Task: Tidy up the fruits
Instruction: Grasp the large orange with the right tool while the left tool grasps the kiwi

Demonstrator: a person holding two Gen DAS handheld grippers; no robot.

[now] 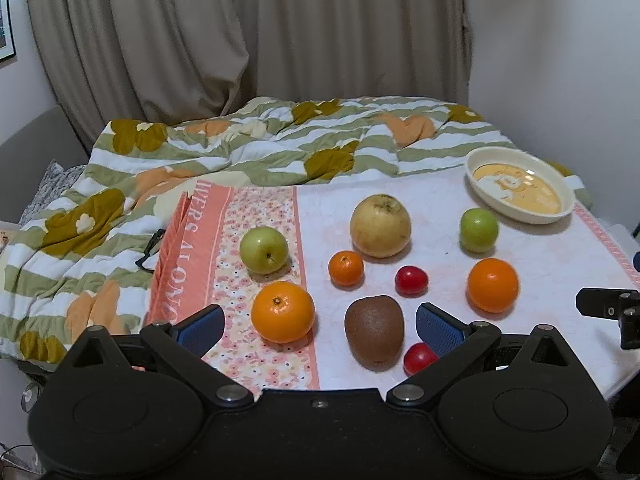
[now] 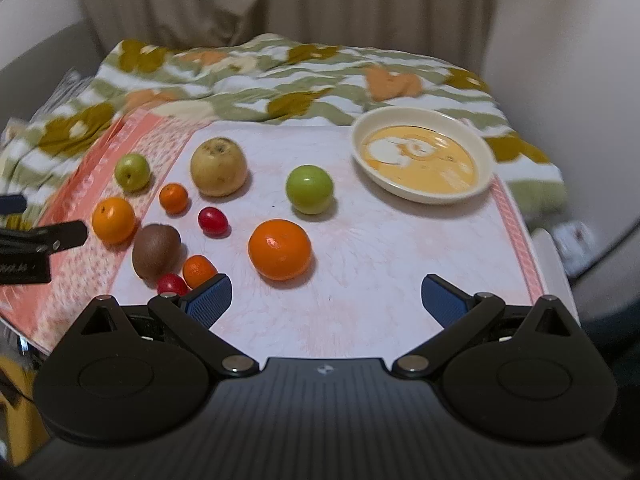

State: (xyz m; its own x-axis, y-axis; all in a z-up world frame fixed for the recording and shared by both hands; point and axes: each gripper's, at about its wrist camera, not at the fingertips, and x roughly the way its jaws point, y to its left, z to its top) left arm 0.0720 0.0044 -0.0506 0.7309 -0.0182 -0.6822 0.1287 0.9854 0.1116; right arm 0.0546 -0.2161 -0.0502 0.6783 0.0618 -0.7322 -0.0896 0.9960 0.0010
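Observation:
Fruit lies loose on a white and pink cloth [image 1: 540, 264]: a yellow pear [image 1: 380, 226], two green apples [image 1: 264, 250] [image 1: 479, 230], two large oranges [image 1: 283, 312] [image 1: 493, 285], a small mandarin [image 1: 346, 268], a kiwi [image 1: 375, 332] and red cherry tomatoes [image 1: 411, 281]. A cream bowl [image 2: 484, 160] sits empty at the far right. My left gripper [image 1: 320, 324] is open, with an orange and the kiwi between its fingers. My right gripper [image 2: 326, 300] is open over bare cloth, just short of an orange [image 2: 279, 249].
A rumpled green, white and orange quilt [image 1: 200, 160] lies behind and left of the cloth. Beige curtains [image 1: 240, 40] hang at the back. The cloth's right edge drops off near the wall. A second small mandarin [image 2: 199, 271] and a tomato [image 2: 172, 284] lie by my right gripper's left finger.

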